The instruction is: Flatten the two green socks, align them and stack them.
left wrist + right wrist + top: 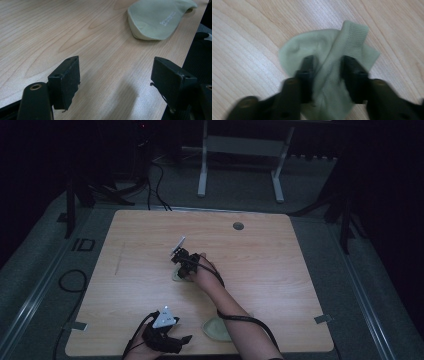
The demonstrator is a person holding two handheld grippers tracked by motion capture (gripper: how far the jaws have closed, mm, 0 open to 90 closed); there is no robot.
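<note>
A pale green sock [297, 52] lies crumpled near the middle of the wooden table [150, 235]. My right gripper [327, 65] points down onto it, fingertips on the fabric and a raised fold with the ribbed cuff between the jaws. The jaws stand a little apart, and the view is blurred. From above, that gripper [182, 270] covers most of this sock [175, 276]. A second pale green sock [216, 329] lies at the front edge beside my right forearm. My left gripper [186, 342] rests low at the front edge, open and empty [116, 82], with the second sock [157, 17] ahead of it.
A round cable hole [238, 226] sits near the table's far edge. Small tape tabs stick out at the front left [75, 325] and front right [324, 319] edges. The white legs of another desk [202, 170] and cables stand on the dark floor beyond.
</note>
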